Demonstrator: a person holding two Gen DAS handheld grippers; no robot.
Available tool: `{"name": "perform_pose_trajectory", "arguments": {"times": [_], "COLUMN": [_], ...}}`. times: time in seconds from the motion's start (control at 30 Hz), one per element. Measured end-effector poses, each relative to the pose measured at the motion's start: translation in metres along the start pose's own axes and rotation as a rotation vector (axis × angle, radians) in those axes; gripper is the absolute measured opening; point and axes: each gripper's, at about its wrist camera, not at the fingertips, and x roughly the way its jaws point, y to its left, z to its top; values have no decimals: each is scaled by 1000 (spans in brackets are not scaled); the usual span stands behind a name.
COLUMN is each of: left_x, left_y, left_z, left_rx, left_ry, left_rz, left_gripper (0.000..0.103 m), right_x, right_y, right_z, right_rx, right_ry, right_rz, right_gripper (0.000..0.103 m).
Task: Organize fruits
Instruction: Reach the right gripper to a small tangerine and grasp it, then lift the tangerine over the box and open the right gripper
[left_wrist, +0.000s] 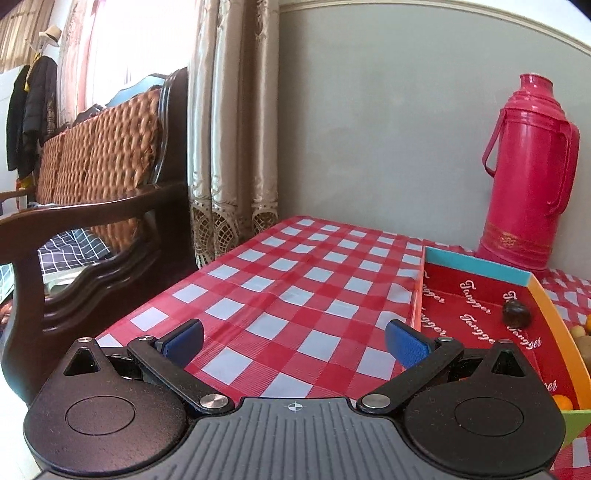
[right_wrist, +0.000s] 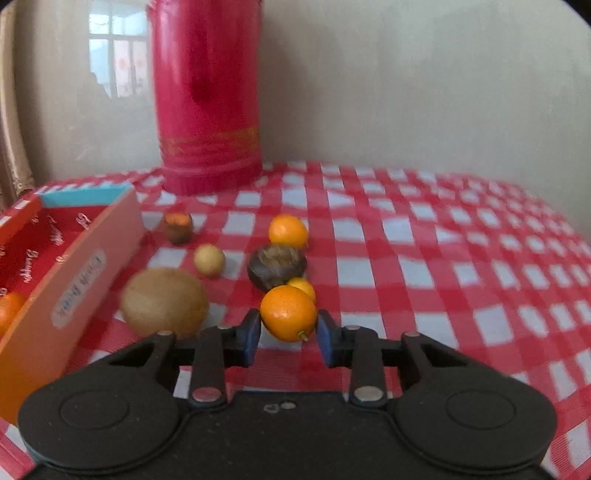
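Note:
My right gripper (right_wrist: 288, 334) is shut on a small orange kumquat (right_wrist: 288, 312), both blue pads pressed against its sides just above the cloth. Behind it lie another small orange fruit (right_wrist: 303, 287), a dark chestnut (right_wrist: 277, 266), a further orange fruit (right_wrist: 288, 230), a pale yellow round fruit (right_wrist: 209, 260), a small brown fruit (right_wrist: 178, 228) and a kiwi (right_wrist: 164, 302). The red-lined box (right_wrist: 92, 251) stands to the left with an orange fruit (right_wrist: 9, 308) inside. My left gripper (left_wrist: 293, 341) hangs open over bare checked cloth, left of the box (left_wrist: 517, 275), which holds a dark chestnut (left_wrist: 516, 314).
A tall pink thermos (left_wrist: 532, 177) stands at the back against the grey wall, behind the box. The table's left edge (left_wrist: 177, 284) drops off beside a wooden wicker-backed bench (left_wrist: 99, 166) and curtains. The red-and-white checked cloth (right_wrist: 443, 277) stretches to the right of the fruit.

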Motion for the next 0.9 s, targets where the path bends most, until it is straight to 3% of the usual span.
{"name": "perform_pose_trajectory", "arguments": {"times": [0.4,0.9], "left_x": [-13,-16], "left_y": [-8,2], "left_z": [2,2], "left_rx": [11,30], "left_ry": [-24,-23], "left_rz": [-22,8], "left_gripper": [103,103], "right_x": [-59,-67], "right_y": [62,122], "right_z": [16,13], "right_rx": [-99,-171], "right_ry": [-117,-109], "right_rz": [155,288], "right_gripper": [24,25]}}
